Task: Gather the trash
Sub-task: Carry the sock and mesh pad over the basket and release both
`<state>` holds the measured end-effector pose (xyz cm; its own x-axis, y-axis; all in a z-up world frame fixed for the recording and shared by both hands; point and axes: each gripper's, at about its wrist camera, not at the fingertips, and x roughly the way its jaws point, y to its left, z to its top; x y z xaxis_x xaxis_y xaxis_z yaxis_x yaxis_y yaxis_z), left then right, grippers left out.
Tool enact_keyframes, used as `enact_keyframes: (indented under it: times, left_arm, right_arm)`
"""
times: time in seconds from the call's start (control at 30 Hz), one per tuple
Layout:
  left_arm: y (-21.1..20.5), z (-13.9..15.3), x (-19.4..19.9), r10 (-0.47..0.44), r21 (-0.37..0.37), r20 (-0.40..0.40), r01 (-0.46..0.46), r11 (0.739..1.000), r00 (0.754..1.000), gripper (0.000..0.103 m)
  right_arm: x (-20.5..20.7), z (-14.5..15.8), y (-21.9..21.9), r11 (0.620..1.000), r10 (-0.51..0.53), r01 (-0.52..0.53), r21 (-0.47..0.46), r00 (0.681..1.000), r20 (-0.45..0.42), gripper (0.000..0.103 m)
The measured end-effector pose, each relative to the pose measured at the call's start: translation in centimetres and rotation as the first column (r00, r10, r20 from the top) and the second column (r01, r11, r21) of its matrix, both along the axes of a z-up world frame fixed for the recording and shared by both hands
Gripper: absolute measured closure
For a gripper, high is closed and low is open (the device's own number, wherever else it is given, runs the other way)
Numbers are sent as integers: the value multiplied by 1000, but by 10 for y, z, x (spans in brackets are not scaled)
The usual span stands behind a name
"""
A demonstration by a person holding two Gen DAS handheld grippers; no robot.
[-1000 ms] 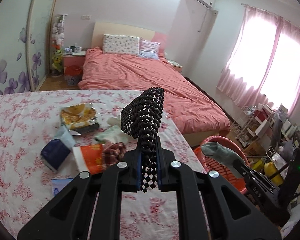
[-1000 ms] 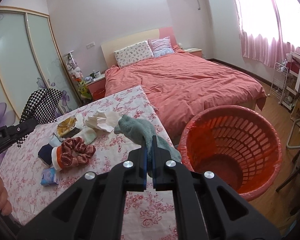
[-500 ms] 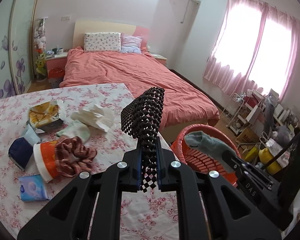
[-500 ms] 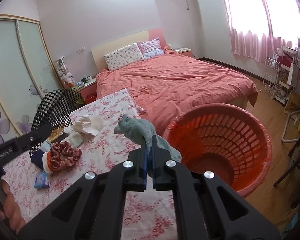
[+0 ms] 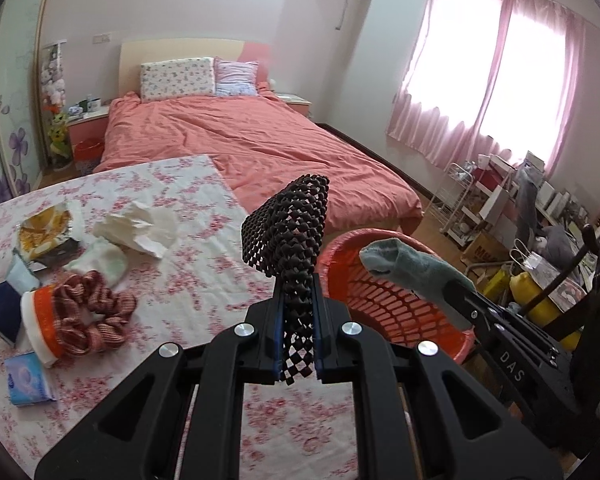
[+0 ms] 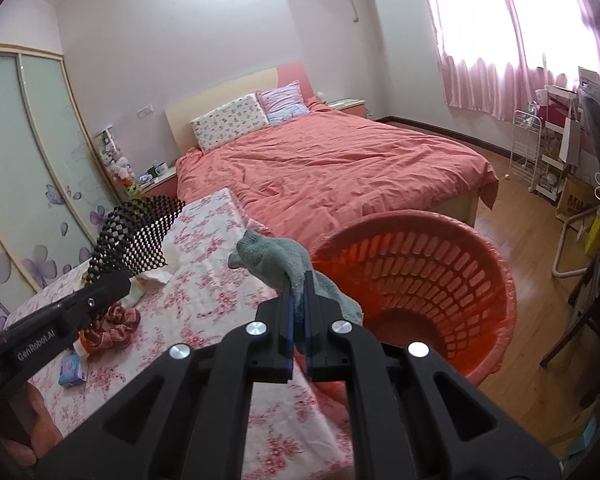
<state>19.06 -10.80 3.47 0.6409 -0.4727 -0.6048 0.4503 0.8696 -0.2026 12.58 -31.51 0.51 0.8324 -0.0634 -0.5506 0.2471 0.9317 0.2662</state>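
Note:
My left gripper (image 5: 296, 308) is shut on a black-and-white checkered cloth (image 5: 290, 232) and holds it above the floral table's right edge; the cloth also shows in the right wrist view (image 6: 136, 244). My right gripper (image 6: 298, 300) is shut on a grey-green sock (image 6: 284, 260), held by the near rim of the orange basket (image 6: 440, 280). In the left wrist view the sock (image 5: 408, 268) hangs over the basket (image 5: 380, 300). On the table lie crumpled tissue (image 5: 138, 230), a striped scrunchie (image 5: 90, 314), an orange-white cup (image 5: 40, 322), a snack wrapper (image 5: 46, 232) and a tissue pack (image 5: 28, 378).
The table with a floral cloth (image 5: 180, 280) fills the left. A bed with a coral cover (image 6: 340, 168) stands behind. The basket stands on the wooden floor (image 6: 540, 220) at the table's right. Racks and clutter (image 5: 520, 220) line the window wall.
Both grippers moved right toward the basket. The sock now hangs over the basket's rim and the checkered cloth is closer to the table's right edge. Both grips stayed shut.

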Motion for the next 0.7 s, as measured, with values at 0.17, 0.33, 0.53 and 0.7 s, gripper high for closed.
enact_keyframes:
  times: [0.17, 0.33, 0.53, 0.7]
  left_arm:
    - [-16, -4, -2, -50, -21, -7, 50, 999, 999, 92]
    - [-30, -8, -1, -105, -52, -10, 104, 993, 994, 92]
    - [-56, -13, -1, -160, -63, -5, 160, 985, 987, 92]
    - [-79, -21, 0, -198, -67, -23, 196, 978, 980, 92]
  right_arm:
    - [-6, -1, -17, 999, -36, 36, 4, 999, 5, 98]
    - [-12, -2, -35, 997, -73, 73, -1, 997, 10, 98]
    - [-17, -7, -61, 993, -122, 122, 8, 992, 12, 98]
    - [-17, -17, -81, 988, -155, 155, 25, 988, -1, 98]
